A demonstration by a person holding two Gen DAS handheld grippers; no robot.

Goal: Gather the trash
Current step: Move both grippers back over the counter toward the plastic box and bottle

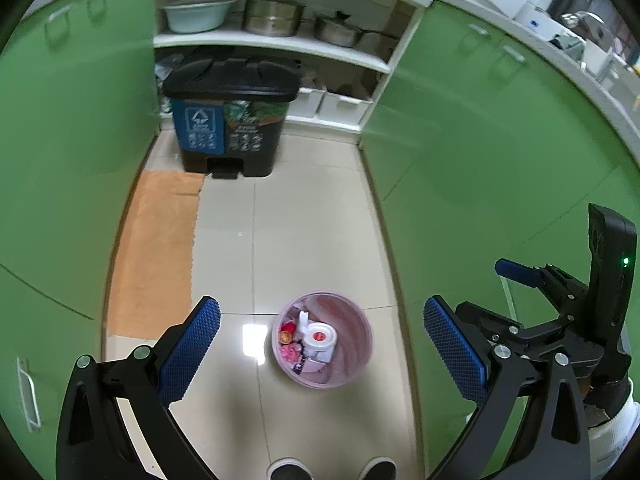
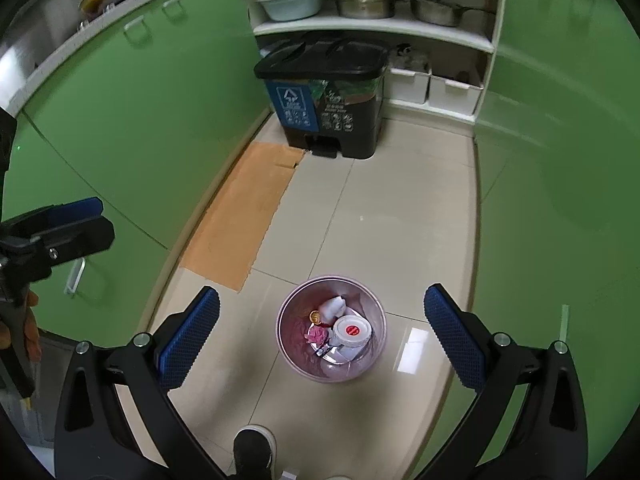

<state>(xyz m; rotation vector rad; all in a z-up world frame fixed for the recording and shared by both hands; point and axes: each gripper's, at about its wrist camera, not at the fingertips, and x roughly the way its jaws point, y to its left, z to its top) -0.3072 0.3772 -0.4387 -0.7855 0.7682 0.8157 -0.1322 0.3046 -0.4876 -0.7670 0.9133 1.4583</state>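
Small round bin (image 1: 322, 340) of translucent pinkish plastic on glossy cream floor tiles (image 1: 312, 220), midway between two runs of smooth green cabinet doors (image 1: 72, 140). Inside it: a white cylindrical roll with a red round label (image 1: 319, 338), crumpled pink scraps (image 1: 290, 351), a small golden ball-like piece (image 2: 315, 315) and white paper bits — loosely heaped, none of it over the rim. Left claw (image 1: 322, 344) spread wide above the bin, empty, its blue pads (image 1: 192, 354) pebbled with a fine grid on matte black linkages. Right claw (image 2: 322, 334) likewise gaping and empty, nothing between the pads. Farther back, a boxy black pedal bin (image 1: 230, 120) with a blue recycling panel, lid shut, standing against open white shelves (image 1: 272, 44). On the shelves, a pale basin (image 1: 198, 14) and two lidded steel pots (image 1: 274, 12). Flat orange-tan mat (image 1: 154, 252) along the left cabinets, frayed at one edge. Dark shoe toes with white rims (image 1: 288, 470) at the bottom edge.
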